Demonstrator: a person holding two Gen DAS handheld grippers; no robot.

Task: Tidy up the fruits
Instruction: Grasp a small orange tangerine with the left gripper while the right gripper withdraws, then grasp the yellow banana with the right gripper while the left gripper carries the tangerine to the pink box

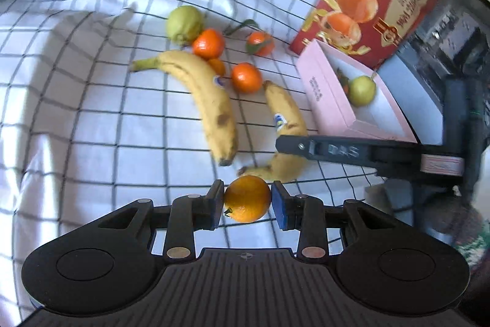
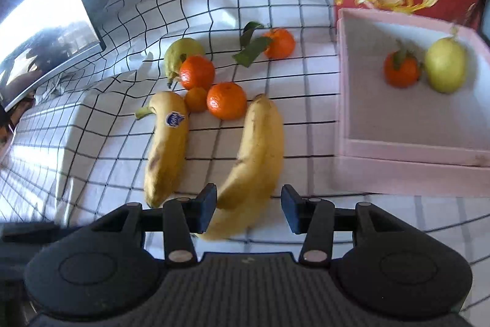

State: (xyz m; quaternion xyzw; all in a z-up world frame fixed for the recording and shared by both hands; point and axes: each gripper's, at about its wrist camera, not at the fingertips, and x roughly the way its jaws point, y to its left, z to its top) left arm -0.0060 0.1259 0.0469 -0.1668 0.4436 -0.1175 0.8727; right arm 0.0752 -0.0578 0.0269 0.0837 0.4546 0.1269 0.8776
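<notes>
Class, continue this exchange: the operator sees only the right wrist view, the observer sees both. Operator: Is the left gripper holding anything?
Observer: Yes, the left gripper is shut on an orange, pads pressing both sides.
Operator: The banana nearest me shows no sticker. Does it have one?
Observer: Yes, a blue sticker shows on its side in the left wrist view.

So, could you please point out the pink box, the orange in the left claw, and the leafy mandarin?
pink box (image 2: 398, 147): right wrist view, near wall.
orange (image 1: 248, 198): left wrist view, centre of peel.
leafy mandarin (image 2: 280, 42): right wrist view, fruit body.
</notes>
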